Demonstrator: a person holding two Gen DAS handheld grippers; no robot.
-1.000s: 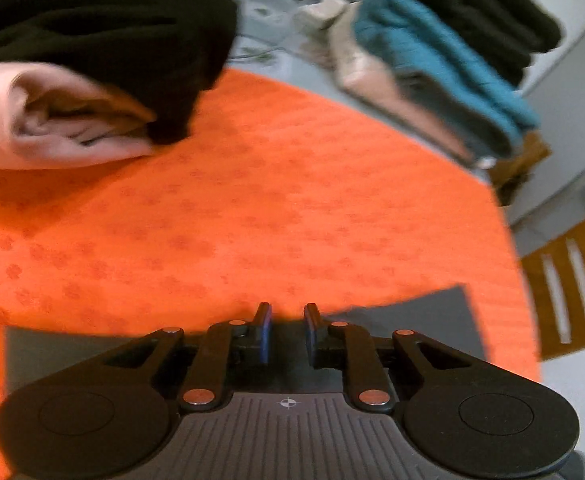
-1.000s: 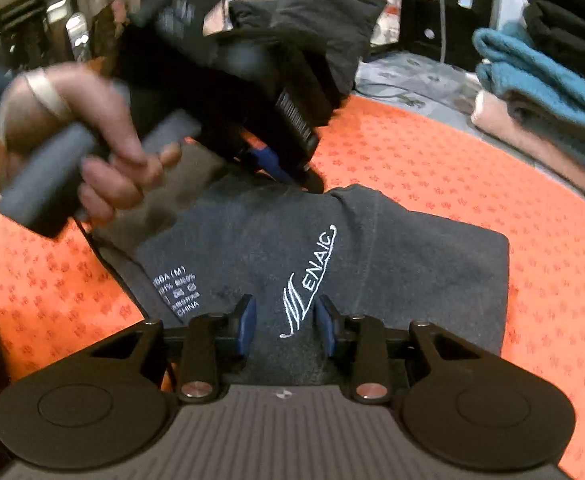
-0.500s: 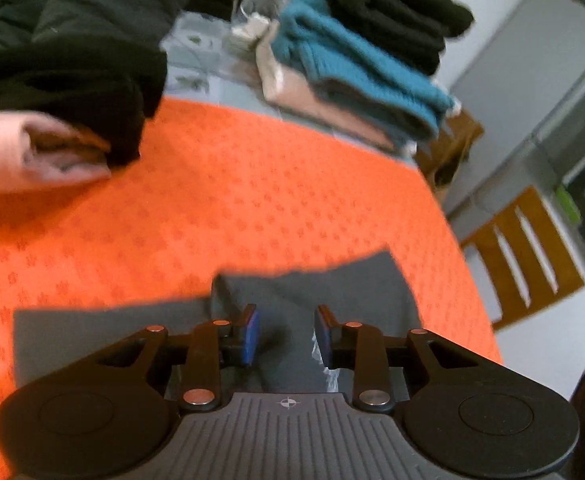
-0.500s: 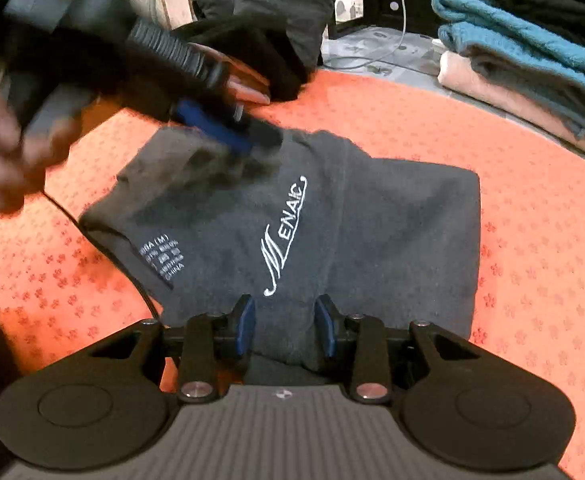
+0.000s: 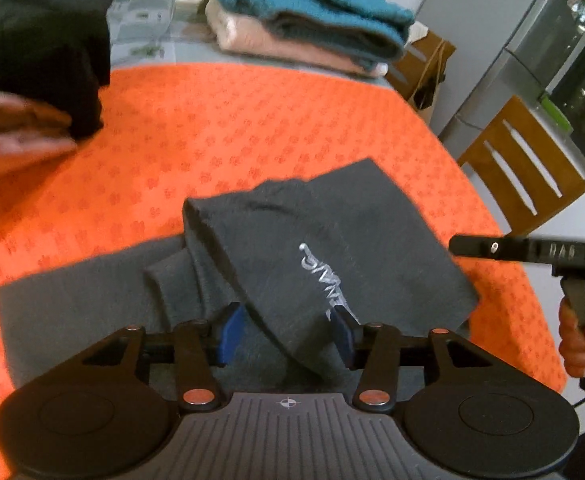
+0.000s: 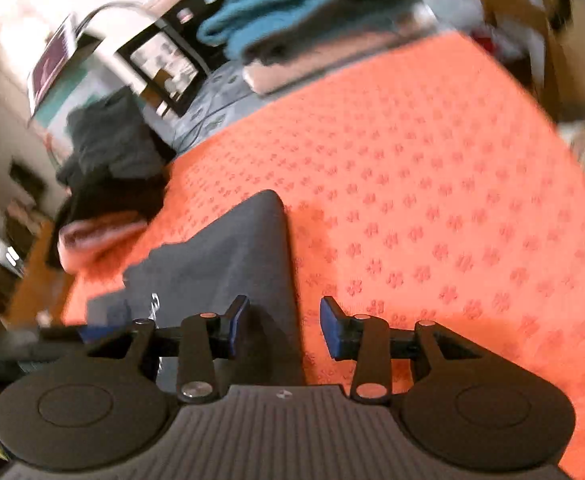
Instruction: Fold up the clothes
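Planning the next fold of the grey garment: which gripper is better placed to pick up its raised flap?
Left, probably. The left gripper has the grey garment's raised flap between its opening jaws. The right gripper, jaws also opening, sits at the garment's edge, half over bare orange tablecloth.

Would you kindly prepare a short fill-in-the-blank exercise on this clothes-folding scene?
1. The grey garment lies on a cloth coloured ____.
2. The lettering stitched on the garment is ____.
3. In the folded stack at the far edge, the teal item lies ____ the pink one.
4. The jaws of the left gripper and right gripper are both ____.

Missing words: orange; white; on top of; opening
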